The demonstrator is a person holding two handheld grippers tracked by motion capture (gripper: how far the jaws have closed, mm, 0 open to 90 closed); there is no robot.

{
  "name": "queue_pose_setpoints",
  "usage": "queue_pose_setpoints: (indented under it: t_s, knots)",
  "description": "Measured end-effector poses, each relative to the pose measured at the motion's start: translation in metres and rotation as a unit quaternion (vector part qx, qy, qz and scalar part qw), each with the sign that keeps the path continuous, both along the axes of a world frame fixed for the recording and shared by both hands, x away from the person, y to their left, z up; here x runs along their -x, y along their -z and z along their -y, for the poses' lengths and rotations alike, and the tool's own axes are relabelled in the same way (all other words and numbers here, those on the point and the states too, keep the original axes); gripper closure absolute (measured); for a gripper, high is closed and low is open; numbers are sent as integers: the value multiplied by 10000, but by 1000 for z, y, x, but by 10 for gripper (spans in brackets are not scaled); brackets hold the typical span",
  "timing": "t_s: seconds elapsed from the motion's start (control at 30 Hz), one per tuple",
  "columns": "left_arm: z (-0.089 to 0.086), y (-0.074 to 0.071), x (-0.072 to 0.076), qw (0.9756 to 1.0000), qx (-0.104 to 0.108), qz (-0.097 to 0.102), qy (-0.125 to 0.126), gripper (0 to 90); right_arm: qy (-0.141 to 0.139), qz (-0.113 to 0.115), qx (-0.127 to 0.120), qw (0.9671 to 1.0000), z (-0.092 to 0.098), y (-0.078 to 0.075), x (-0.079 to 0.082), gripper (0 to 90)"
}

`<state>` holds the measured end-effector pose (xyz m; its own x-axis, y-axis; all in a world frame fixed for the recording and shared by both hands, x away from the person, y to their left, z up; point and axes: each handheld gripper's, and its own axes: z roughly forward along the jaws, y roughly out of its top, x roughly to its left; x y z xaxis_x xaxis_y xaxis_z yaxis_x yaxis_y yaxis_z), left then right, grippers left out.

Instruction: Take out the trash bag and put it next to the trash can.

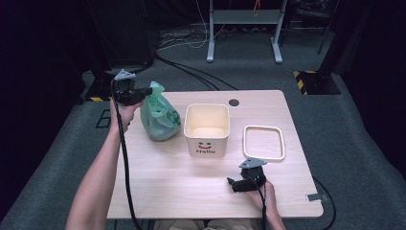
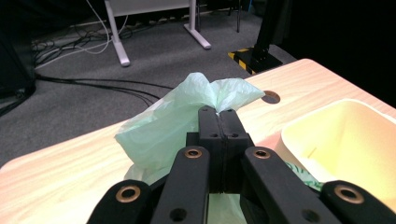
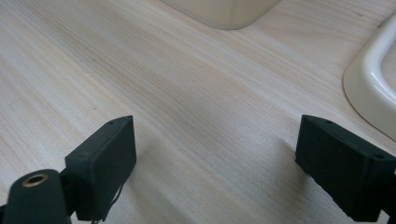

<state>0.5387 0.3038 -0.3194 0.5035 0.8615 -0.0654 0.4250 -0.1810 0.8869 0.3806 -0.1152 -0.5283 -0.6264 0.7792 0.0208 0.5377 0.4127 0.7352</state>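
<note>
A pale green plastic bag (image 1: 159, 115) hangs at the table's left, its bottom at the wood. My left gripper (image 1: 149, 89) is shut on the bag's bunched top (image 2: 212, 91), the jaws pressed together around the plastic. Just right of the bag stands a cream square bin (image 1: 207, 128) with a smiley face and "Hello" on its front; its open rim (image 2: 345, 135) appears in the left gripper view. My right gripper (image 1: 232, 184) rests low near the table's front edge, right of centre, open with bare wood between its pads (image 3: 105, 158).
A cream square ring-shaped frame (image 1: 264, 142) lies flat to the right of the bin; its edge (image 3: 373, 70) is close to my right gripper. A round cable hole (image 1: 233, 102) sits near the table's far edge. Cables and desk legs are on the floor beyond.
</note>
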Motion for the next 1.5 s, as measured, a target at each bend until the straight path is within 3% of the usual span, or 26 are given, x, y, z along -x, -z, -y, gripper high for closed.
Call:
queue_pose_setpoints:
  t_s: [0.53, 0.93, 1.13, 1.5]
  knots:
    - [-7, 19, 6, 9998, 56, -181, 1, 899, 8, 5, 0, 10000, 0, 0, 0, 118]
    - [-9, 32, 13, 9997, -56, -253, -6, 898, 22, 11, 27, 10000, -1, 0, 0, 118]
    - [-7, 34, 20, 9993, -229, -260, -120, 895, 29, 16, 41, 10000, -1, 0, 0, 119]
    - [-9, 45, 32, 9994, -138, -268, -155, 873, 31, 18, 46, 10000, -1, 0, 0, 119]
